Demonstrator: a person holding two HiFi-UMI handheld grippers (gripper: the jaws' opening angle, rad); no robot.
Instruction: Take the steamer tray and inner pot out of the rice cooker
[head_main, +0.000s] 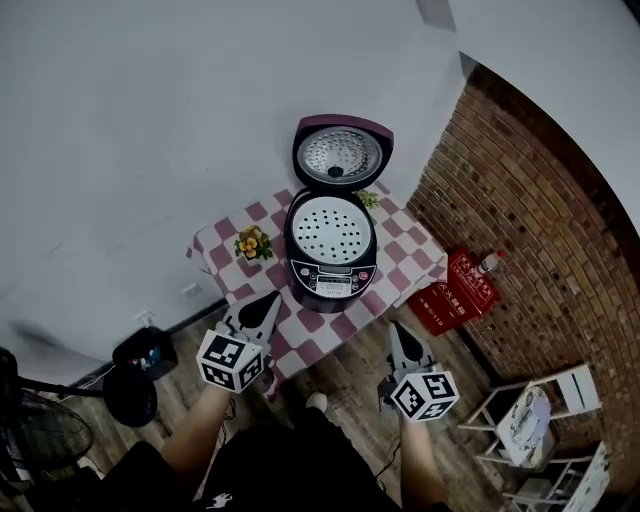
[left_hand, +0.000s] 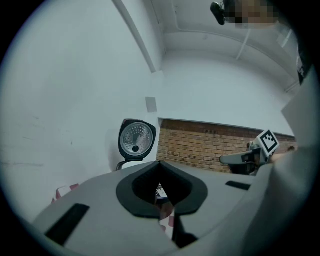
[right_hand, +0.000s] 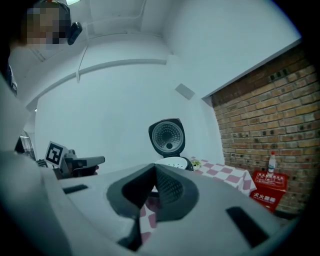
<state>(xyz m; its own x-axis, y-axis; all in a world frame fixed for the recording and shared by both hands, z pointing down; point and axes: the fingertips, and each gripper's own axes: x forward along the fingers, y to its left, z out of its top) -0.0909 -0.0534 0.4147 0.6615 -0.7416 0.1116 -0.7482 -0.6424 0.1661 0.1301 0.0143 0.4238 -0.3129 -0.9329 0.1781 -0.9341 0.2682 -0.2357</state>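
Note:
A dark purple rice cooker (head_main: 331, 270) stands on a small table with a red-and-white checked cloth (head_main: 405, 255), its lid (head_main: 341, 153) swung up. A white perforated steamer tray (head_main: 331, 229) lies in its mouth; the inner pot is hidden beneath it. My left gripper (head_main: 270, 303) hangs shut and empty at the table's near left edge. My right gripper (head_main: 394, 334) is shut and empty just off the near right corner. The cooker's lid (left_hand: 136, 138) shows ahead in the left gripper view, and the lid (right_hand: 167, 136) also in the right gripper view.
A small pot of yellow flowers (head_main: 251, 244) sits left of the cooker. A red box (head_main: 455, 290) with a bottle (head_main: 487, 262) lies by the brick wall at the right. A white folding chair (head_main: 535, 417) stands at the lower right, a black fan (head_main: 40, 425) at the lower left.

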